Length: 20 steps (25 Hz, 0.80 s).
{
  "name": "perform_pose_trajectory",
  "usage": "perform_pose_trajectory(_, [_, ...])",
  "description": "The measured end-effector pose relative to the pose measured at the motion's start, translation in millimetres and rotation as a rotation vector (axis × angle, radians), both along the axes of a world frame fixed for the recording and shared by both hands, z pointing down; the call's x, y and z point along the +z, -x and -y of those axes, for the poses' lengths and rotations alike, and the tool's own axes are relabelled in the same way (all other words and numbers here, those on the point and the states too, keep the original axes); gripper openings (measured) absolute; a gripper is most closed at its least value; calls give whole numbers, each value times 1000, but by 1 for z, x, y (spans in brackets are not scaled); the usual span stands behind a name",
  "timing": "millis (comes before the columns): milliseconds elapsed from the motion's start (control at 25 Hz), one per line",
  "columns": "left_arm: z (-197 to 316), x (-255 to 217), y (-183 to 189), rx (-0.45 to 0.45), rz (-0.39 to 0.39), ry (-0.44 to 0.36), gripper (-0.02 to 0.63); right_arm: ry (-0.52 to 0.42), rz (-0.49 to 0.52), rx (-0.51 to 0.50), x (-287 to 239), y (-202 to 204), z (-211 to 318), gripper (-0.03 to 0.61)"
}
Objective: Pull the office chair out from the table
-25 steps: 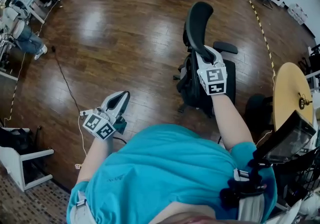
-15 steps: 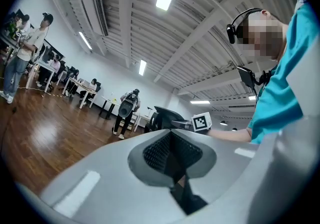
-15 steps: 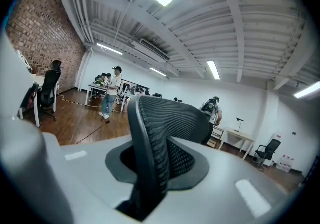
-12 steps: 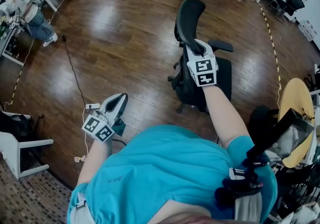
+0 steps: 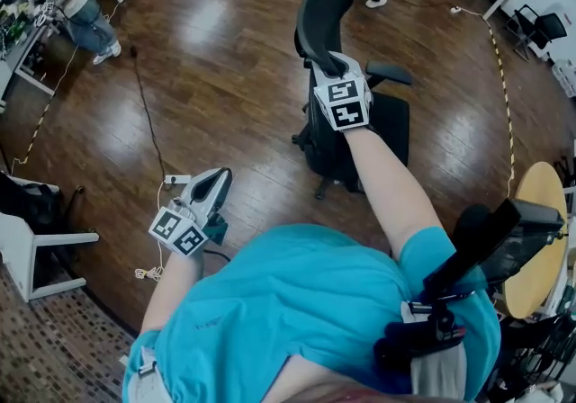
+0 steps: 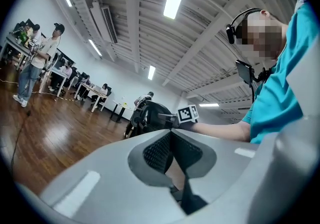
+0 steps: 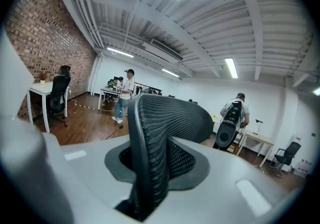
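Polished wood floor; wheeled office chair should roll easily; right gripper jaws opening around stiff headrest; left gripper closed, empty

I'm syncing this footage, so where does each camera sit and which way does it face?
Head view: on the person's head, steeply down at the office chair; teal shirt, left gripper, right gripper show.
Left gripper view: on that gripper, over its closed, empty jaws toward the chair; right forearm shows.
Right gripper view: on that gripper, across the room; headrest between its opening jaws.
Shared: all show the chair.
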State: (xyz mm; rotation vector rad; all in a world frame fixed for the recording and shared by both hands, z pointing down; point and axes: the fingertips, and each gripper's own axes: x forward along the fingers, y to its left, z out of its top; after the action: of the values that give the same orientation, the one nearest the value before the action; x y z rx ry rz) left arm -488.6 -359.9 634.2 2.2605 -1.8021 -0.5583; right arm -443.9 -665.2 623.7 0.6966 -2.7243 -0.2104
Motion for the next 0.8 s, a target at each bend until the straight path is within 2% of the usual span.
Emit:
perform_pose_trajectory(280, [-27,5,32,-77,-9,-1,109,-13,-100,-92,8,83,-11,113])
perform_pose_trajectory(400, [-40,9,41,-103,-8,-2,109,-12,-114,-151,9,117,-21,165])
perform_pose_trajectory(520, [-54,13,48,-130,-17,-3,109,-34,-128,-213,10,141,-34,196])
perform_pose_trajectory(800, [-71,15,52,-163,-14,-11,109,-17,-121,-322,11,185,-64,196])
